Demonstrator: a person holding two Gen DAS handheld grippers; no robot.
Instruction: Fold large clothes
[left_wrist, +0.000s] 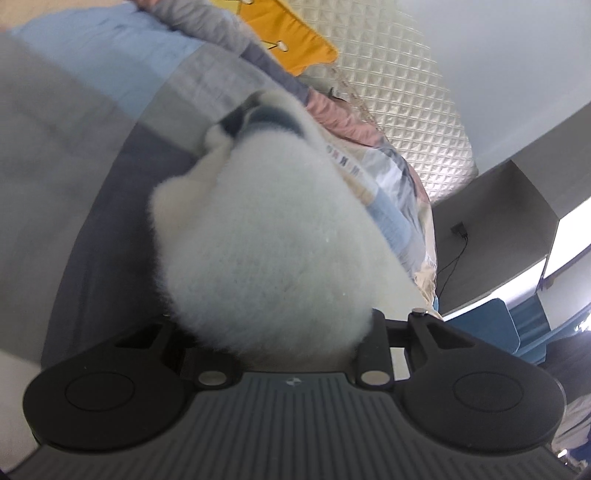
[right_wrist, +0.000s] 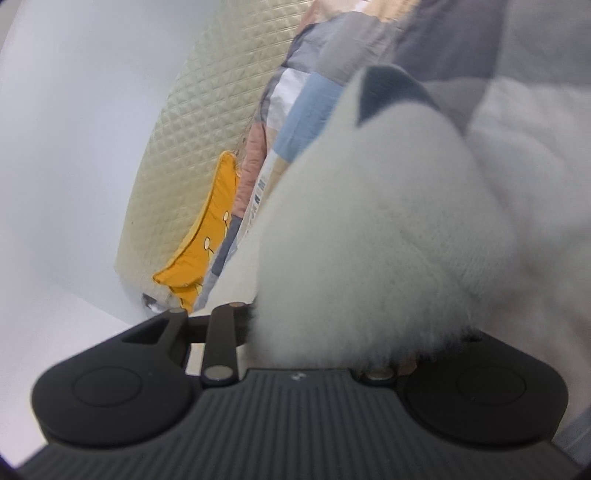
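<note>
A thick white fleece garment (left_wrist: 266, 229) with a dark blue-grey patch (left_wrist: 266, 118) at its far end bulges forward out of my left gripper (left_wrist: 273, 325). The fluffy cloth covers both fingers, and it sits bunched between the jaws. In the right wrist view the same white fleece garment (right_wrist: 376, 229) bunches out of my right gripper (right_wrist: 354, 332), again hiding the fingertips. Its dark patch (right_wrist: 388, 88) points away from me. Under the garment lies a bed cover (left_wrist: 74, 129) of grey and light blue blocks, which also fills the upper right of the right wrist view (right_wrist: 535, 55).
A cream quilted headboard (left_wrist: 399, 92) (right_wrist: 184, 147) stands at the bed's end, with a yellow cushion (left_wrist: 291, 40) (right_wrist: 207, 243) and a crumpled patchwork quilt (left_wrist: 391, 192) (right_wrist: 303, 122) against it. A grey shelf unit (left_wrist: 498, 221) and a blue chair (left_wrist: 491, 325) stand beside the bed.
</note>
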